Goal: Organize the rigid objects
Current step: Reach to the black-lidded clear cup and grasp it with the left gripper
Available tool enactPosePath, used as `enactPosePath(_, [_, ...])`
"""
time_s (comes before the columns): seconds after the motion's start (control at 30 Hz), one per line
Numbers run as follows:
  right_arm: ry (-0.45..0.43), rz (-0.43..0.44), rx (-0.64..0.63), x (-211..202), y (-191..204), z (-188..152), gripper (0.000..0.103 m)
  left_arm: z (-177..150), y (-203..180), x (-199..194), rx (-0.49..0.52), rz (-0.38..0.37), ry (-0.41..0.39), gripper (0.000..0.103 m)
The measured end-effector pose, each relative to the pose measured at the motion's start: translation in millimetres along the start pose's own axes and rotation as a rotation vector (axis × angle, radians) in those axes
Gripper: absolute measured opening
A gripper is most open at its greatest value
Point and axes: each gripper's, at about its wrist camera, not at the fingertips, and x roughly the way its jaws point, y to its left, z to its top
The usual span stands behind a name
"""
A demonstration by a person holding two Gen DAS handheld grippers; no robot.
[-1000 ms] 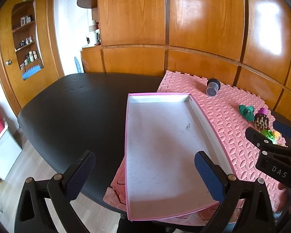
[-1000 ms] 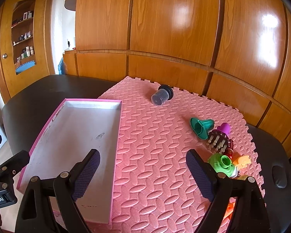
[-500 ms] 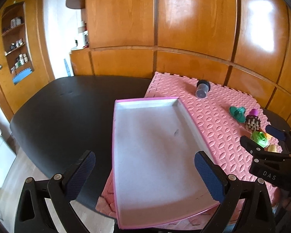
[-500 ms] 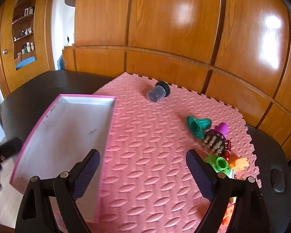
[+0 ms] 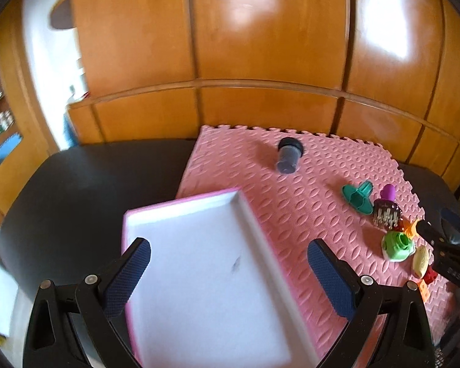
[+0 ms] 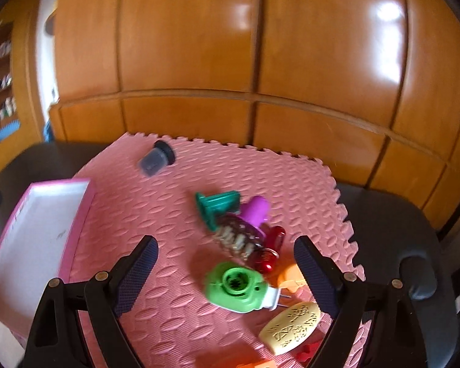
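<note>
A pink-rimmed white tray (image 5: 199, 276) is seen at the left of the scene, lying partly on the black table (image 5: 76, 190) and partly on the pink foam mat (image 5: 291, 202). The left gripper (image 5: 230, 276) is held above the tray with its jaws spread wide and nothing between them; the tray's white floor fills the gap between the two blue pads (image 5: 128, 276).

Further right, a small dark jar with a black cap (image 5: 288, 155) is found lying on its side near the far edge of the mat, well apart from both grippers.

To the right of that, a cluster of small objects is gathered on the mat. In the right wrist view, a teal funnel-shaped piece (image 6: 216, 207) lies on its side, with a purple-handled brush (image 6: 245, 230) just beside it, bristles turned toward the camera. A red cylindrical item (image 6: 268, 247) is touching the brush on its right. Nearer the camera, a green round plug-like object (image 6: 236, 286) is seen, with an orange piece (image 6: 288, 276) beside it and a pale yellow oval bar (image 6: 291, 326) with embossed characters below.

The right gripper (image 6: 227, 279) is held over this cluster, released and wide apart, with nothing grasped. The green object lies between its fingers, nearer the right finger (image 6: 312, 276), while the brush and red item lie just beyond the fingertips. The yellow bar is partly hidden under the right finger.
</note>
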Motion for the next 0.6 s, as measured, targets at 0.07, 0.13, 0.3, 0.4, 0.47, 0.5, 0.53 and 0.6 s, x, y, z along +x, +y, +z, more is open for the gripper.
enactPosePath(0.07, [0.011, 0.013, 0.023, 4.3, -5.8, 0.2, 0.091, 15.5, -15.5, 14.6, 0.043, 0.002, 0.008, 0.103])
enactPosePath(0.13, [0.025, 0.022, 0.039, 7.1, -9.8, 0.6, 0.091, 28.2, -27.2, 29.1, 0.075, -0.003, 0.018, 0.103])
enactPosePath(0.3, [0.035, 0.055, 0.13, 4.5, -28.7, 4.9, 0.091, 57.9, -58.3, 79.7, 0.136, -0.008, 0.066, 0.103])
enactPosePath(0.4, [0.043, 0.057, 0.189, 5.7, -43.2, 5.9, 0.091, 70.4, -70.5, 106.4, 0.151, -0.01, 0.086, 0.103])
enactPosePath(0.47, [0.05, 0.056, 0.216, 7.1, -50.0, 6.4, 0.091, 78.4, -79.6, 120.5, 0.175, -0.006, 0.083, 0.103])
enactPosePath(0.5, [0.053, 0.057, 0.227, 7.7, -52.1, 6.5, 0.091, 83.4, -84.6, 128.9, 0.19, -0.002, 0.081, 0.103])
enactPosePath(0.53, [0.054, 0.057, 0.233, 8.4, -53.9, 6.7, 0.091, 88.3, -89.2, 137.6, 0.202, 0.001, 0.083, 0.103])
enactPosePath(0.6, [0.057, 0.058, 0.238, 9.0, -54.9, 6.3, 0.091, 96.1, -95.3, 153.0, 0.215, -0.002, 0.096, 0.103])
